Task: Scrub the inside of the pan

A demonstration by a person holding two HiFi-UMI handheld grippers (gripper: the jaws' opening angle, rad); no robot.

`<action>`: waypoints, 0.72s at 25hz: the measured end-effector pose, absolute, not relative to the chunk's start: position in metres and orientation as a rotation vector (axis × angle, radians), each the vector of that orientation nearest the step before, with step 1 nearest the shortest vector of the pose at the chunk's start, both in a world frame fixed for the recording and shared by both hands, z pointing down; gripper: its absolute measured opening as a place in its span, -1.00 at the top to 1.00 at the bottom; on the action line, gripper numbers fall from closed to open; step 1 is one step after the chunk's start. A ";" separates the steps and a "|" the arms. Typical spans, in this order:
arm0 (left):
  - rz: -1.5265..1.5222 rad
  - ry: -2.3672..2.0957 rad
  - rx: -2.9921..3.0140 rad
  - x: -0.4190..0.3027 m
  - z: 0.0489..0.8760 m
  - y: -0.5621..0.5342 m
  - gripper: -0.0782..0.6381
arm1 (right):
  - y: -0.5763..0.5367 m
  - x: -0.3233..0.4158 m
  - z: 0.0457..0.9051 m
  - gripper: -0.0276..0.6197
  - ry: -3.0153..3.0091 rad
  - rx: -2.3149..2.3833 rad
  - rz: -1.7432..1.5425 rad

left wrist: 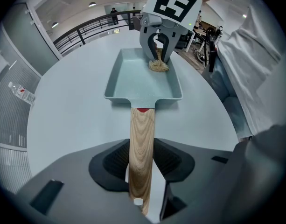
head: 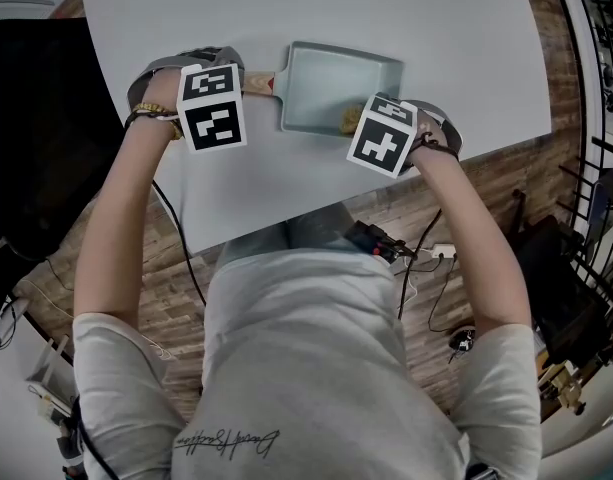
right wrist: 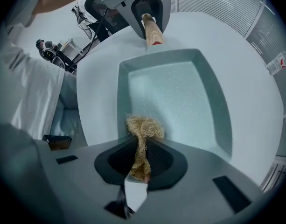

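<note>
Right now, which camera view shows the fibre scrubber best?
The right gripper view: the fibre scrubber fills the centre, clamped in the right gripper, its frayed tuft inside the pan. The left gripper view shows it small at the pan's far end; the head view shows only a sliver beside that gripper.

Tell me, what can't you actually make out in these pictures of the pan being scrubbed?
- Head view: the right hand-held gripper covers most of the scrubber.
- Head view: the left hand-held gripper covers most of the wooden handle of the pan.
- Right gripper view: the gripper's own body hides the pan's near wall.
- Left gripper view: the bottle at the left edge is too small to read its label.
</note>
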State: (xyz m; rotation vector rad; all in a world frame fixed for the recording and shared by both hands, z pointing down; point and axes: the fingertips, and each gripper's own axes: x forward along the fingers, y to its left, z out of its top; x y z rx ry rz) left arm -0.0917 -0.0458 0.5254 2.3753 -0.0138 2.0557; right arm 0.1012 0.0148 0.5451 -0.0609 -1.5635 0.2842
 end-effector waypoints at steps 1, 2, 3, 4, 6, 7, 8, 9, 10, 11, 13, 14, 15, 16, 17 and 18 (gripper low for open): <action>2.061 -0.015 2.378 -0.092 0.525 -0.046 0.34 | 0.015 0.101 0.545 0.71 -1.564 -0.061 0.284; 2.064 -0.016 2.382 -0.092 0.525 -0.046 0.34 | 0.015 0.101 0.545 0.71 -1.564 -0.062 0.284; 2.066 -0.017 2.387 -0.092 0.525 -0.046 0.34 | 0.014 0.101 0.545 0.71 -1.564 -0.062 0.284; 2.065 -0.017 2.392 -0.093 0.525 -0.047 0.33 | 0.014 0.100 0.545 0.71 -1.565 -0.063 0.283; 2.060 -0.014 2.400 -0.093 0.525 -0.047 0.33 | 0.014 0.100 0.545 0.71 -1.566 -0.063 0.283; 2.058 -0.012 2.403 -0.092 0.525 -0.046 0.33 | 0.014 0.100 0.545 0.71 -1.566 -0.063 0.284; 2.056 -0.010 2.404 -0.092 0.526 -0.046 0.32 | 0.015 0.100 0.546 0.71 -1.567 -0.062 0.285; 2.056 -0.008 2.406 -0.092 0.526 -0.046 0.32 | 0.015 0.100 0.546 0.71 -1.568 -0.061 0.284; 2.057 -0.006 2.407 -0.092 0.527 -0.046 0.32 | 0.015 0.100 0.547 0.71 -1.569 -0.059 0.282; 2.059 -0.003 2.408 -0.092 0.528 -0.045 0.31 | 0.015 0.099 0.548 0.71 -1.570 -0.058 0.279; 2.058 0.005 2.412 -0.092 0.528 -0.045 0.26 | 0.016 0.099 0.548 0.71 -1.568 -0.059 0.279; 2.056 0.008 2.414 -0.092 0.528 -0.045 0.23 | 0.016 0.099 0.549 0.71 -1.567 -0.060 0.279; 2.054 0.011 2.417 -0.091 0.528 -0.045 0.22 | 0.016 0.099 0.548 0.71 -1.567 -0.061 0.280; 2.054 0.014 2.419 -0.090 0.527 -0.045 0.22 | 0.016 0.099 0.548 0.71 -1.567 -0.061 0.280; 2.055 0.019 2.420 -0.090 0.526 -0.045 0.22 | 0.015 0.099 0.547 0.71 -1.568 -0.061 0.279; 2.056 0.025 2.420 -0.090 0.525 -0.045 0.22 | 0.015 0.099 0.547 0.71 -1.569 -0.060 0.279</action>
